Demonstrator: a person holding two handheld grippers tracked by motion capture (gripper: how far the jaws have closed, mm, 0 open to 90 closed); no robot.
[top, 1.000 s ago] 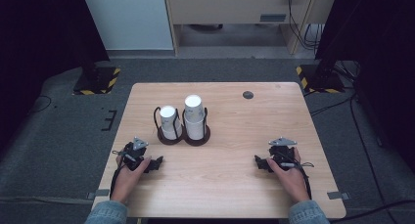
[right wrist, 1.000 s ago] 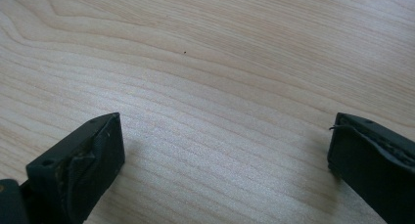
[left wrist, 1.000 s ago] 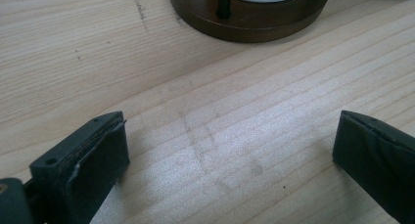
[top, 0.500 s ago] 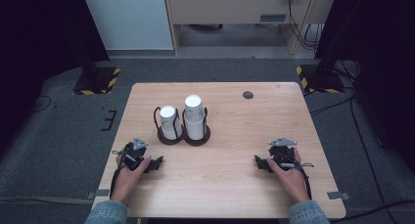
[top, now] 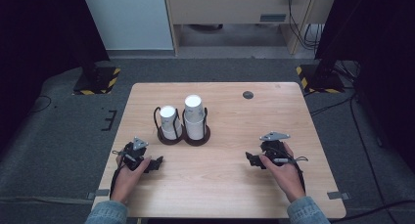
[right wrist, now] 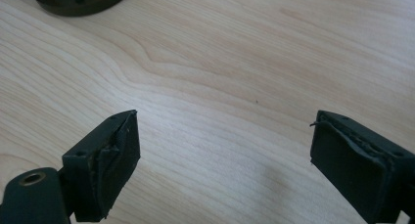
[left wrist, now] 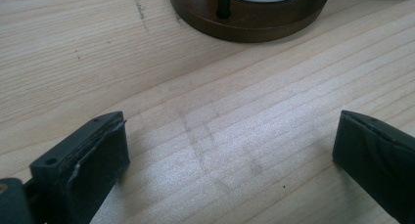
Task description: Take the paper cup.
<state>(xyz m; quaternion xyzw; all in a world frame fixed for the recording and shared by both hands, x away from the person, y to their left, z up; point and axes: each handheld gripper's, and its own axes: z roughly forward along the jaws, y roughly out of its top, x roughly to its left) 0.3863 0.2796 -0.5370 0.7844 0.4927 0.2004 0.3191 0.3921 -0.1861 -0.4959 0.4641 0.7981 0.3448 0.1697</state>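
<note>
Cups are the things this work is turning on, and both are standing farther in on the worktop than either tool. Going from the near edge: the left tool is resting low on the wood at the near left, its jaws spread wide with nothing between them; the right tool is sitting at the near right, also gaping wide and holding nothing. In the left gripper view the brown base of a holder is lying just ahead of the open jaws, near but not touching. Beyond, left of centre, the shorter cup and the taller cup are standing upright side by side, each in a round dark holder with wire loops, the taller one on the right. Both are lying closer to the left tool; the right tool is sitting well apart, with the cups lying to its far left. A small dark disc is lying farthest back.
</note>
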